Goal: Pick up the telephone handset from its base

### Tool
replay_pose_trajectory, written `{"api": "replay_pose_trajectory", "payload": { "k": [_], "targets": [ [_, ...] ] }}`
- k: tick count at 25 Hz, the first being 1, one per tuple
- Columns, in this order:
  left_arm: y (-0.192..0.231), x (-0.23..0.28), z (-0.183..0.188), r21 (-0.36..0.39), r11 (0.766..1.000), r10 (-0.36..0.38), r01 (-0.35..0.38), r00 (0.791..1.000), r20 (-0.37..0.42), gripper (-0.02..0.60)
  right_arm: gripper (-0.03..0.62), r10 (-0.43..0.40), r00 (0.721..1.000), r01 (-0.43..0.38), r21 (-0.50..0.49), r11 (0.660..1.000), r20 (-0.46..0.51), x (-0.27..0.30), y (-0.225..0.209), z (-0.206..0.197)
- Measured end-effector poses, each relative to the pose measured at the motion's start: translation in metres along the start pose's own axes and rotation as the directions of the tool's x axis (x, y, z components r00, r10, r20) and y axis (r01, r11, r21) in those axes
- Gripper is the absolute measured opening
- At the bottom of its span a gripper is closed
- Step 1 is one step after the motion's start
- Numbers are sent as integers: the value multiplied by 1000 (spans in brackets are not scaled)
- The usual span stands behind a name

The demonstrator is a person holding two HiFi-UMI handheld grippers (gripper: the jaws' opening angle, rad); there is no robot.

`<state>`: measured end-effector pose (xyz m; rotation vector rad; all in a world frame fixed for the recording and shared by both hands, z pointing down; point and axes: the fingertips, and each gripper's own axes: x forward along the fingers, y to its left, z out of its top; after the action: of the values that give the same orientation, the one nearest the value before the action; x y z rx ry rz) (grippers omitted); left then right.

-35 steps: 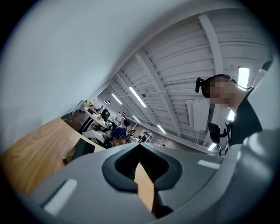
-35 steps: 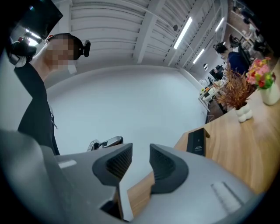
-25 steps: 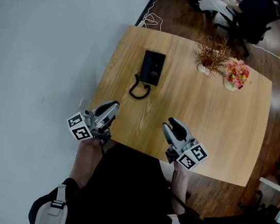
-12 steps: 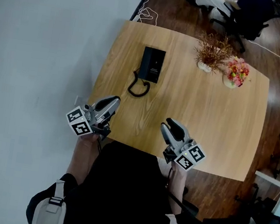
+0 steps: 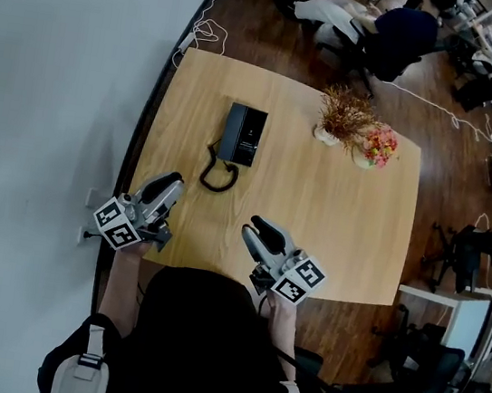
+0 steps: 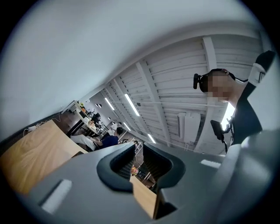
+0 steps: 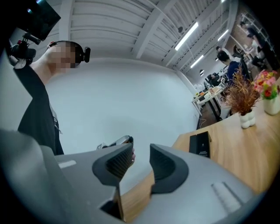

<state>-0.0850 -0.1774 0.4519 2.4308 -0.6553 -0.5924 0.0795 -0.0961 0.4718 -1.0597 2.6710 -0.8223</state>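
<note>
The black telephone handset (image 5: 232,131) lies in its base (image 5: 252,137) on the far left part of the wooden table (image 5: 343,224). Its coiled cord (image 5: 216,174) loops on the tabletop just on the near side of the base. To the right, near the far edge, stand a white vase of dried brown stems (image 5: 338,119) and, just beside it, a vase of pink and yellow flowers (image 5: 375,146).

Both grippers hang over the near edge, well apart from the telephone. The left gripper (image 5: 172,181) is by the near left corner; its jaws have just been opening and stand slightly apart, with nothing between them. The right gripper (image 5: 252,230) is further right; its jaws have just been closing a little but show a clear gap, also empty.
</note>
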Motion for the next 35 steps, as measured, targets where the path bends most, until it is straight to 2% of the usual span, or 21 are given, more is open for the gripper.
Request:
{"api": "replay_pose_trajectory", "payload": {
  "k": [4,8,11,15,23,24,26,29,32,35],
  "targets": [
    [17,-23,8,-67,996,-50,55,996,72,44,118,-29,998,28,-28,999,-61,16,21,-11],
    [42,-30,2,-117,988,-96,104,993,69,2,118,-101,992,97,-48,994,-80,14,30,-18],
    [56,-26,-4,-135,984,-110,117,992,59,2,119,-157,984,154,-42,987,-83,4,31,-26],
    [53,-17,-12,-142,981,-128,134,991,49,3,118,-189,980,188,-11,982,-58,-7,27,-27],
    [55,0,-39,-116,989,-97,88,992,-79,3,118,-149,989,150,56,987,-10,0,5,-23],
    [56,6,-44,-113,991,-89,77,991,-99,16,118,-146,989,146,58,988,-5,-3,2,-20],
    [61,20,-56,-98,994,-66,52,987,-148,80,118,-136,991,136,57,989,-4,-8,-4,-15],
    [89,44,-77,-43,999,-15,5,973,-231,187,118,-127,992,128,64,990,-12,-13,-11,-14],
    [129,67,-100,-3,999,40,-43,946,-320,206,118,-135,991,135,73,988,-12,-21,-15,-14],
    [168,88,-117,-18,995,81,-95,921,-382,206,118,-166,986,166,79,983,-1,-35,-20,-12]
  ]
}}
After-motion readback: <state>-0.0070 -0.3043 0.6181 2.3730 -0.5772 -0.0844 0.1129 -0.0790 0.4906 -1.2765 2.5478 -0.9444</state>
